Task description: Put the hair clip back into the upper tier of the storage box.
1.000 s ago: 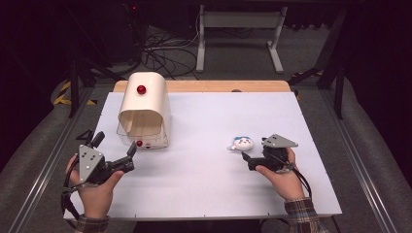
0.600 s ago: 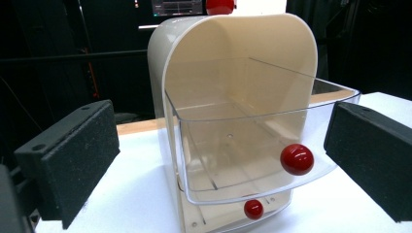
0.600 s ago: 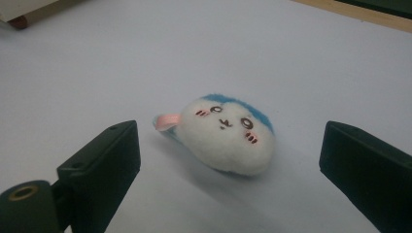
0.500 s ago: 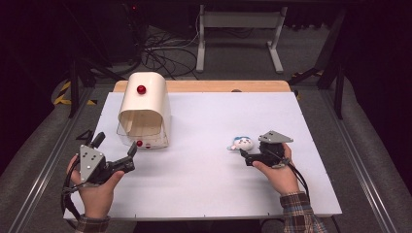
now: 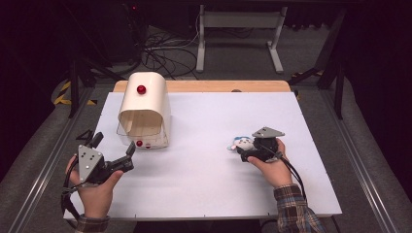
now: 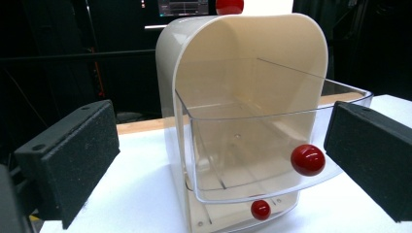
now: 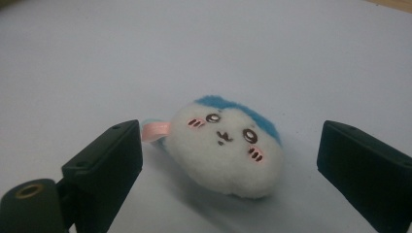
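On the white worktop (image 5: 204,145), the small white-and-blue plush toy (image 7: 226,145) lies between the right tool's (image 7: 228,160) spread jaws, untouched though they have just been closing; the left tool (image 6: 218,160) is spread too.

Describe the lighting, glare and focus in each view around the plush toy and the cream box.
High view: the white table is evenly lit and the surroundings dark; the plush toy is small and soft. Left gripper view: the cream box is sharp, with faint reflections on its clear drawer and highlights on the red knob. Right gripper view: dim and bluish, the toy slightly soft over a faint shadow.
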`<action>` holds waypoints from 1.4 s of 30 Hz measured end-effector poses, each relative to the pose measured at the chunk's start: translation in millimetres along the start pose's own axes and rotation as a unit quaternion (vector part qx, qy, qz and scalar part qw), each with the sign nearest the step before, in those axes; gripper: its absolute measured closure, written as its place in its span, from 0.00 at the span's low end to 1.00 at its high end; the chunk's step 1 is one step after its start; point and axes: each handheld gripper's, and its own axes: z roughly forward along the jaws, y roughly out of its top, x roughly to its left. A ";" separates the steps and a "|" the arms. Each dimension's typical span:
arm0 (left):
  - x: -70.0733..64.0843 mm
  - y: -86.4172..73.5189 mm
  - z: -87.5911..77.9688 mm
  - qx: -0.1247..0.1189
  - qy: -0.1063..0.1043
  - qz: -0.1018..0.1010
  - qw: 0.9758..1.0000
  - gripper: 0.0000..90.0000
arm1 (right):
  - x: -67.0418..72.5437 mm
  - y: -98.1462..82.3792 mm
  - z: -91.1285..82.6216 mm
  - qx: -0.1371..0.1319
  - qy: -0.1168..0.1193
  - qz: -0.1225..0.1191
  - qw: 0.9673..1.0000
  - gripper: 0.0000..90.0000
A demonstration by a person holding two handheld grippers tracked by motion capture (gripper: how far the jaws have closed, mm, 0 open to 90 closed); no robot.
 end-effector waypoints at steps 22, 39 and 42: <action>-0.1 0.5 0.9 0.002 -0.010 0.001 1.000 0.00 | -2.9 2.8 22.4 0.044 0.001 -0.001 0.999 0.18; 0.8 -0.5 1.3 0.004 -0.009 0.002 1.000 0.00 | -2.0 5.4 25.7 0.056 0.019 0.003 0.998 0.36; 0.8 -0.3 1.2 0.004 -0.009 0.002 1.000 0.00 | -2.4 6.0 24.2 0.054 0.016 0.002 0.998 0.38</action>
